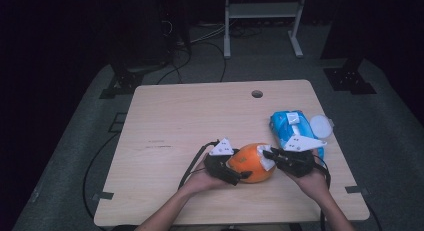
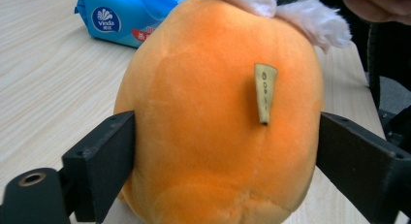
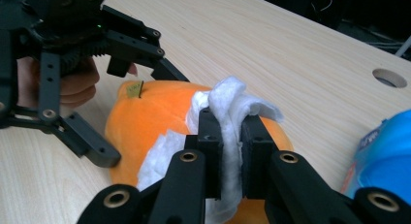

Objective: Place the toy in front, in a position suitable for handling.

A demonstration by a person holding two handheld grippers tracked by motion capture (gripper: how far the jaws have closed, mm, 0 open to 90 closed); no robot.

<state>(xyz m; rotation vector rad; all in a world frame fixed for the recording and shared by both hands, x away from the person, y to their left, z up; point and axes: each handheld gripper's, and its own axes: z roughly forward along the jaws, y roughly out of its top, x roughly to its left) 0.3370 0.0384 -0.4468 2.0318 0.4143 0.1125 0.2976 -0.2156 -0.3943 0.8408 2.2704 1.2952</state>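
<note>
An orange plush toy (image 1: 250, 163) (image 2: 218, 136) lies on the wooden table (image 1: 190, 116) near its front edge. My left gripper (image 1: 239, 167) (image 2: 225, 122) comes in from the left, and its black jaws clasp the toy's two sides, touching the fabric. A small tan tag (image 2: 265, 93) sticks out of the plush. From the right, my right gripper (image 1: 267, 153) (image 3: 230, 120) is shut on a white wipe (image 3: 228, 98) (image 2: 315, 20) and holds it against the top of the toy (image 3: 160, 112).
A blue pack of wipes (image 1: 292, 126) (image 2: 126, 15) lies just behind the right hand, with a round white lid (image 1: 320, 126) beside it. The table has a cable hole (image 1: 257, 94) near its far edge. A metal stand (image 1: 262, 11) is on the floor beyond.
</note>
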